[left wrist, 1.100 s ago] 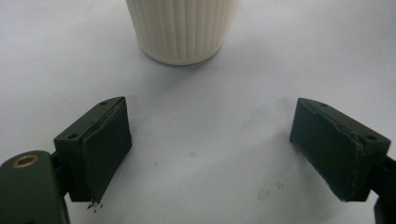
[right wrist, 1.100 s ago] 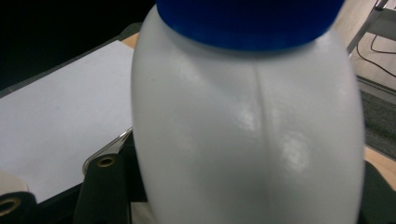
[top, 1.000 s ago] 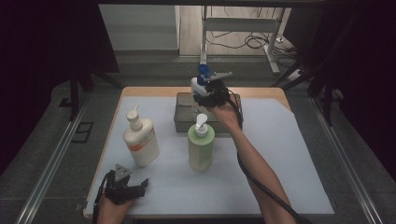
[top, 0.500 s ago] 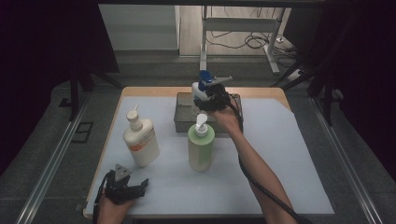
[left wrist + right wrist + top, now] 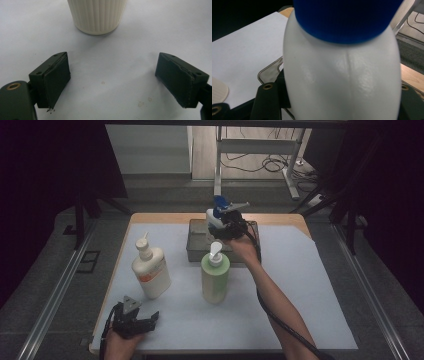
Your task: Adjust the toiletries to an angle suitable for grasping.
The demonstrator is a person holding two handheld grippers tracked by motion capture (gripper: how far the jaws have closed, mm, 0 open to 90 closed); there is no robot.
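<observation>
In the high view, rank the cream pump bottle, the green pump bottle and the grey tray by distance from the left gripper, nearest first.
From the left gripper at the table's near left edge:
1. Cream pump bottle, just beyond it on the left.
2. Green pump bottle, mid-table, to its right.
3. Grey tray, at the far side, where the right gripper grips a white bottle with a blue top.

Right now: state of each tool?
Left tool: open, holding nothing.
Right tool: shut on the blue-capped white bottle, over the tray.
</observation>
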